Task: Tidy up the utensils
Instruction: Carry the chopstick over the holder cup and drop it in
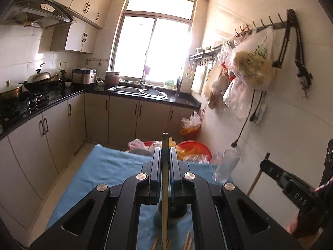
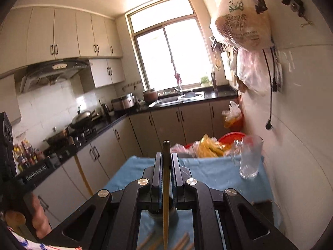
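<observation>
My left gripper (image 1: 165,152) is shut on a yellow chopstick (image 1: 165,187) with a dark tip, held upright above the blue-clothed table (image 1: 100,166). My right gripper (image 2: 166,156) is shut on another yellow chopstick (image 2: 166,198), also upright. Below each gripper a dark round utensil holder (image 1: 172,210) (image 2: 172,210) stands on the cloth. Several loose chopsticks (image 1: 188,239) (image 2: 183,240) lie on the cloth at the near edge. The right gripper shows in the left wrist view (image 1: 291,183) and the left one in the right wrist view (image 2: 41,166).
A clear glass (image 2: 249,158) stands on the table's far right by the tiled wall; it also shows in the left wrist view (image 1: 226,164). Red basins (image 1: 193,148) and plastic bags lie beyond the table. Counters, stove and sink (image 1: 139,90) line the left and back.
</observation>
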A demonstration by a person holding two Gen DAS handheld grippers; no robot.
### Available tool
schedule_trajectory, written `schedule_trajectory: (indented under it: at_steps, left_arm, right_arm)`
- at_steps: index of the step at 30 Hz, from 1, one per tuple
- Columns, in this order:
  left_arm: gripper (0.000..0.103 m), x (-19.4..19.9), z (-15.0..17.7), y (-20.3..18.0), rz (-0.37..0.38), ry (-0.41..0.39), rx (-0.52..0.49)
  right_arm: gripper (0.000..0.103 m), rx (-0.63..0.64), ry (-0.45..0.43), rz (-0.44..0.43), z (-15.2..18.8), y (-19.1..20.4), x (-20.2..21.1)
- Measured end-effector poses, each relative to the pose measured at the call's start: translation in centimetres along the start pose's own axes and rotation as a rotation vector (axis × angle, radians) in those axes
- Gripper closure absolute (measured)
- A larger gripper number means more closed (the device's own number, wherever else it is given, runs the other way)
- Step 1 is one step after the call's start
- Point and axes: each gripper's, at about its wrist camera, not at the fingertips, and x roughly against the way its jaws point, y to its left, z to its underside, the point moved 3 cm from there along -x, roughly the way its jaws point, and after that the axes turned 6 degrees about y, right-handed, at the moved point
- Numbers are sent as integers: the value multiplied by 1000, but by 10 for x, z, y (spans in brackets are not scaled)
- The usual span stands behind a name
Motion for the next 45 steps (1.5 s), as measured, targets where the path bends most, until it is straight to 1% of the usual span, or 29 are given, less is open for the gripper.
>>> schedule_trajectory:
  at_steps: [6, 11, 13, 17, 20, 22, 25, 27, 28, 29, 31, 32, 36, 37, 39, 41, 42, 43, 45]
  left_arm:
    - [97, -59, -23, -2, 15, 13, 47]
    - [97, -101, -26, -2, 21, 33, 65]
    - [97, -119, -23, -3, 15, 49, 64]
    - [97, -151, -3, -6, -29, 105, 7]
    - [97, -164, 10, -5, -53, 142, -18]
    - [97, -166, 15, -1, -60, 159, -19]
    - [96, -163, 19, 5, -80, 170, -19]
    - [93, -158, 20, 8, -84, 175, -21]
    - [88, -154, 19, 9, -90, 173, -22]
    - [81, -148, 19, 11, -100, 167, -23]
    - [73, -137, 18, 13, -106, 152, -18]
    - [71, -128, 17, 15, -112, 142, -16]
    - [67, -94, 18, 25, -123, 121, -12]
    - [64, -87, 19, 27, -126, 117, -10]
    - [60, -66, 24, 37, -136, 104, -2]
    - [56, -49, 32, 46, -150, 98, 2]
    - [55, -41, 37, 51, -160, 100, 2]
    - [53, -36, 41, 55, -168, 102, 4]
    - [51, -22, 59, 68, -189, 119, 21]
  right_arm:
    - [95, -41, -41, -9, -24, -4, -41]
    - [95, -87, -27, -23, -27, -15, -79]
    - [95, -87, 1, -21, -23, -19, -96]
    - [95, -81, 110, -13, 2, -25, -134]
    - [95, -95, 177, -12, 18, -33, -157]
    - [95, -107, 205, -16, 25, -38, -166]
    - [95, -115, 227, -18, 31, -42, -172]
    - [94, -128, 227, -17, 31, -44, -171]
    - [89, -133, 228, -16, 31, -45, -170]
    - [81, -136, 225, -12, 30, -45, -168]
    - [69, -137, 210, -2, 27, -44, -162]
    - [69, -136, 205, 4, 26, -43, -157]
    - [68, -136, 196, 10, 23, -39, -136]
    - [67, -132, 195, 11, 25, -38, -128]
    - [63, -115, 197, 22, 31, -37, -113]
    - [56, -90, 213, 38, 45, -37, -95]
    - [55, -83, 221, 42, 52, -38, -89]
    - [52, -75, 238, 47, 64, -39, -80]
    - [51, -62, 282, 57, 90, -41, -70]
